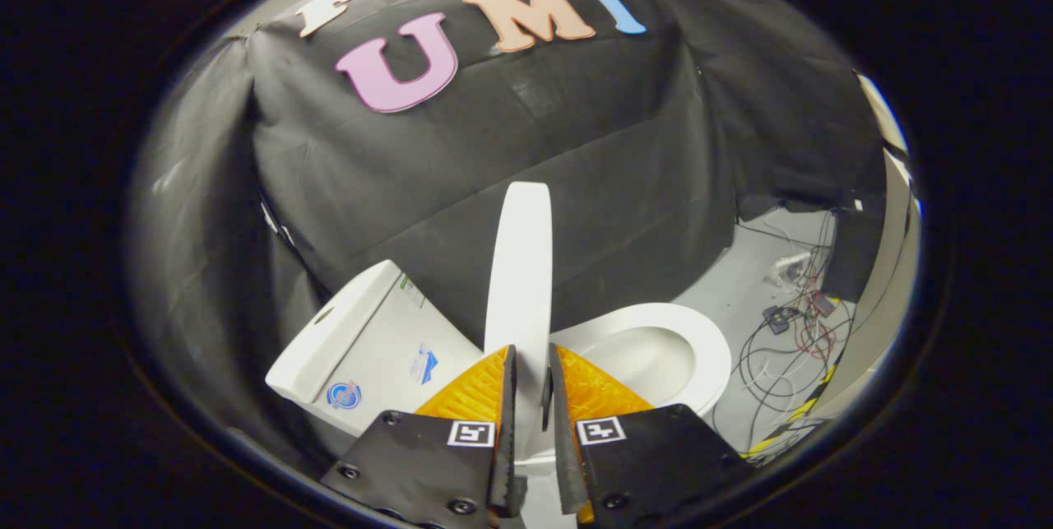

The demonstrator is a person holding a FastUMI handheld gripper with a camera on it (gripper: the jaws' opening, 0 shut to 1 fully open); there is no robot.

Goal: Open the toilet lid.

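The gripper [532, 360] has its fingers clamped on the near edge of the toilet lid [520, 266], one on each face; the lid stands edge-on and about upright, between the tank [362, 348] on one side and the open bowl [658, 348] on the other; its long axis runs up and away from the fingers. To finish well, I judge: keep the hold light, follow the hinge's arc toward the tank, rest the lid there before letting go.

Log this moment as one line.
tool: shut on toilet lid | lid: raised, edge-on | toilet seat: down, bowl exposed
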